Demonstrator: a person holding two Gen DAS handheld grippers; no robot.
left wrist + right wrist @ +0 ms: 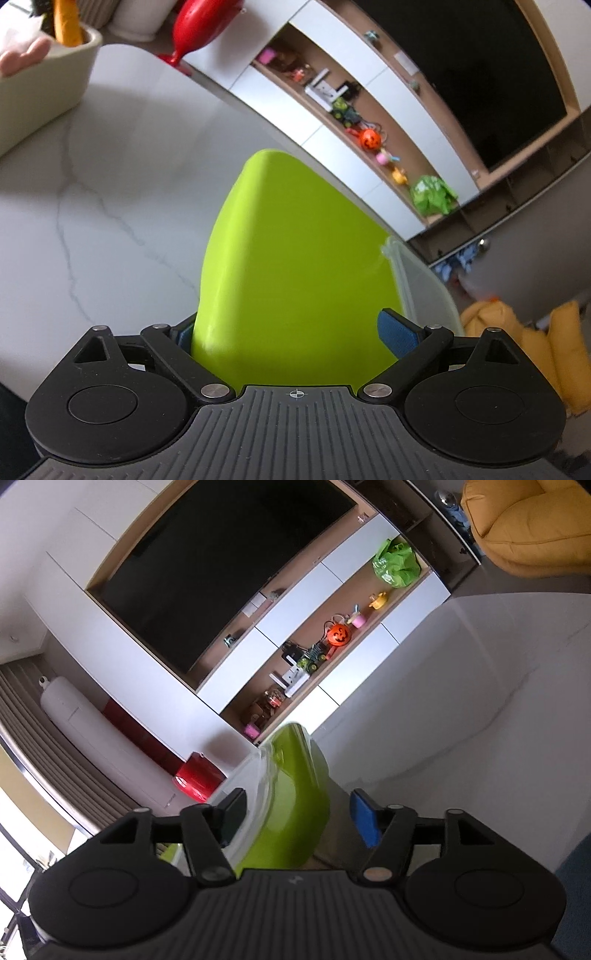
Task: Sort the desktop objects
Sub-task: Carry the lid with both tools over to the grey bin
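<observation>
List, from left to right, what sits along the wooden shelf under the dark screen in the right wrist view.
Pink pot → jar → white boxes → green toy tractor → orange pumpkin bucket → pink cup → yellow toy → green bag.

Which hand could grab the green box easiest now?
Probably the left: the green box sits centred in the left gripper. In the right gripper it sits off-centre, clear of the blue pad.
</observation>
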